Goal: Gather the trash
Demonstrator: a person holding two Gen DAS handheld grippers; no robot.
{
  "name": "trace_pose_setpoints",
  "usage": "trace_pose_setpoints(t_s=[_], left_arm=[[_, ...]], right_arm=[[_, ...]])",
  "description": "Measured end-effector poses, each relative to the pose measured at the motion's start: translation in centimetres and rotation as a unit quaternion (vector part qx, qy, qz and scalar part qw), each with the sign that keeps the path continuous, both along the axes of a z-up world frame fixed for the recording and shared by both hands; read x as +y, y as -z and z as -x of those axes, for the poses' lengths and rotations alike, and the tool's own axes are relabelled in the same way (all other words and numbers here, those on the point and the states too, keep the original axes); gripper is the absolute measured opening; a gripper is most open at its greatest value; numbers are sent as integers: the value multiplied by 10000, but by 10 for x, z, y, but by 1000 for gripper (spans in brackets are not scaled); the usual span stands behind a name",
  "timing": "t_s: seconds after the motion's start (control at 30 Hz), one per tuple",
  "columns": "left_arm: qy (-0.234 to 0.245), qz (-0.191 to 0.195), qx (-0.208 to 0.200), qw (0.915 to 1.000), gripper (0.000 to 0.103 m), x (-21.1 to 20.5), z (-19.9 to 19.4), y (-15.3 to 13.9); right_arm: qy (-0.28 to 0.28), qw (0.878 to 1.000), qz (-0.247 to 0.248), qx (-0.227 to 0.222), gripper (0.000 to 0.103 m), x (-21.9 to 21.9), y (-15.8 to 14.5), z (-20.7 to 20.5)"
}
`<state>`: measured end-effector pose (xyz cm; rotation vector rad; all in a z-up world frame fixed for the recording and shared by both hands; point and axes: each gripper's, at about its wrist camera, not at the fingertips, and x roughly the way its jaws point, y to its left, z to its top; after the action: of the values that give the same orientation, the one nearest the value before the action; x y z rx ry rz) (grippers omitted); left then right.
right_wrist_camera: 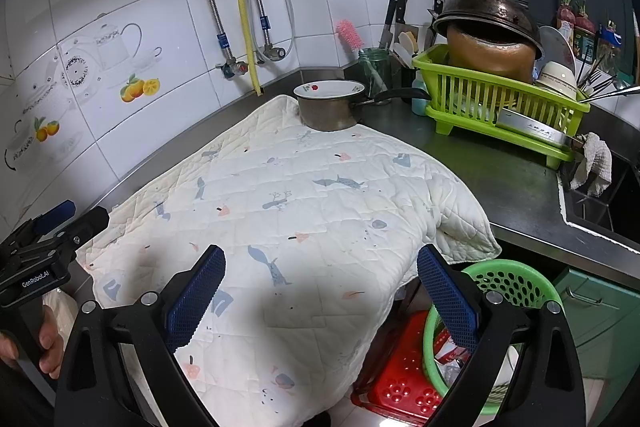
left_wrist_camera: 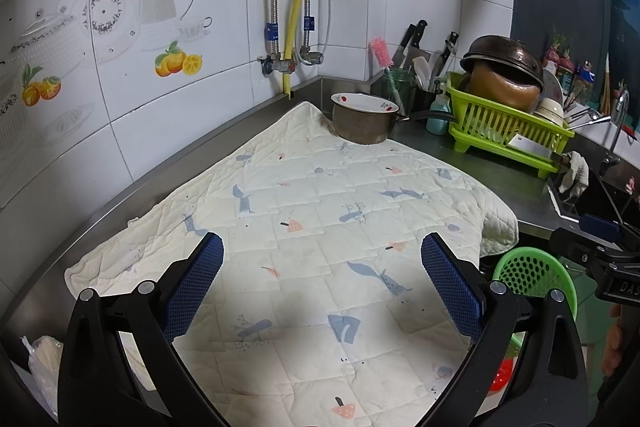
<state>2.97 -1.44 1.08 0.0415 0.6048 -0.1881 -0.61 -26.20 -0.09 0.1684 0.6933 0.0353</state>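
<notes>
Both hand-held grippers hover side by side above the quilted cloth [left_wrist_camera: 320, 211] covering the worktop [right_wrist_camera: 500, 183]. The left hand-held gripper [left_wrist_camera: 322, 283] has its fingers spread apart and empty, and so does the right hand-held gripper [right_wrist_camera: 320, 291]. Below the worktop edge, a green perforated basket [right_wrist_camera: 516, 283] holds crumpled trash [right_wrist_camera: 450, 351] and sits on a red stool [right_wrist_camera: 400, 379]. A pot [right_wrist_camera: 330, 111] with a bowl [right_wrist_camera: 328, 90] inside stands on the cloth's far corner.

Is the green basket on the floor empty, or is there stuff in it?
Not empty. The right wrist view shows crumpled wrappers inside the green basket, behind the right gripper.
</notes>
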Motion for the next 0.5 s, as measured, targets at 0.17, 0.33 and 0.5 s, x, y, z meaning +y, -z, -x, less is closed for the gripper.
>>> trace_pose_setpoints(t_s=[0.17, 0.33, 0.5], left_arm=[[-10, 5, 6, 10000, 98, 0, 0, 1], [-8, 4, 1, 10000, 98, 0, 0, 1], [-8, 5, 5, 10000, 98, 0, 0, 1]], right_arm=[[2, 10000, 0, 8, 93, 0, 0, 0], [3, 10000, 4, 1, 93, 4, 0, -2], [-5, 10000, -10, 6, 93, 2, 0, -2]])
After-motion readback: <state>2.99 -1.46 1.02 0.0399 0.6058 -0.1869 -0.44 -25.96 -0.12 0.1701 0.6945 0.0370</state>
